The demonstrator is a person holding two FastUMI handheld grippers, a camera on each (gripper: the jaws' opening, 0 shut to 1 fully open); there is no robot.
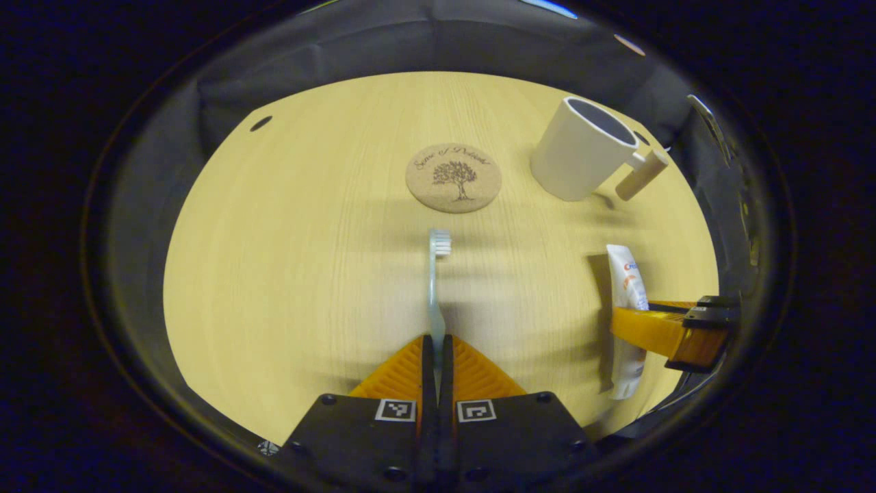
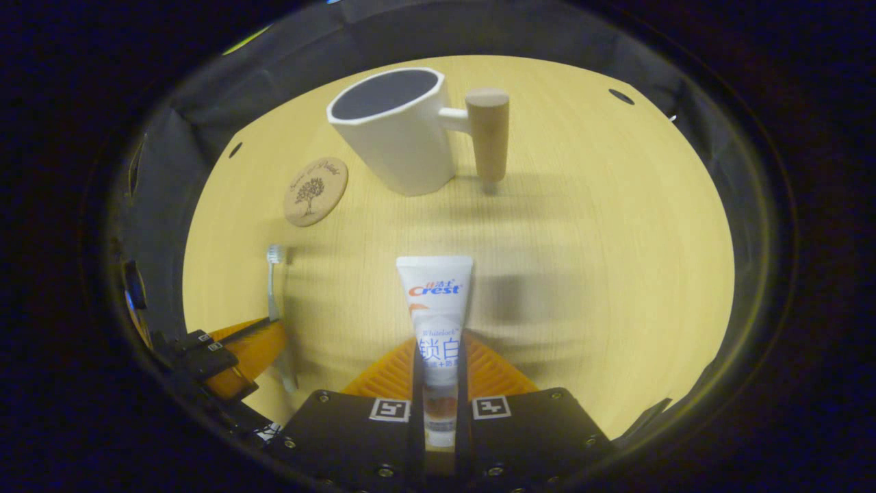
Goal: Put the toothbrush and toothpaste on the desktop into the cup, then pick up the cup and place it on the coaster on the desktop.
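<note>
My left gripper (image 1: 436, 342) is shut on the handle of a pale blue toothbrush (image 1: 435, 274), whose white bristle head points away toward the cork coaster (image 1: 453, 177). My right gripper (image 2: 441, 359) is shut on a white toothpaste tube (image 2: 438, 301), held lengthwise with its flat end forward. The white cup (image 2: 393, 130) with a wooden handle (image 2: 488, 133) stands ahead of the tube, its mouth dark and nothing visible inside. In the left gripper view the cup (image 1: 582, 147) is at the upper right and the right gripper (image 1: 657, 329) holds the tube (image 1: 626, 287) at the right edge. In the right gripper view the left gripper (image 2: 253, 346) grips the toothbrush (image 2: 276, 287) at lower left.
The light wooden desktop (image 1: 308, 260) is ringed by the booth's black cloth wall. The cork coaster (image 2: 315, 191) with a tree print lies flat left of the cup. Small dark holes (image 1: 261, 123) mark the desktop near its far edge.
</note>
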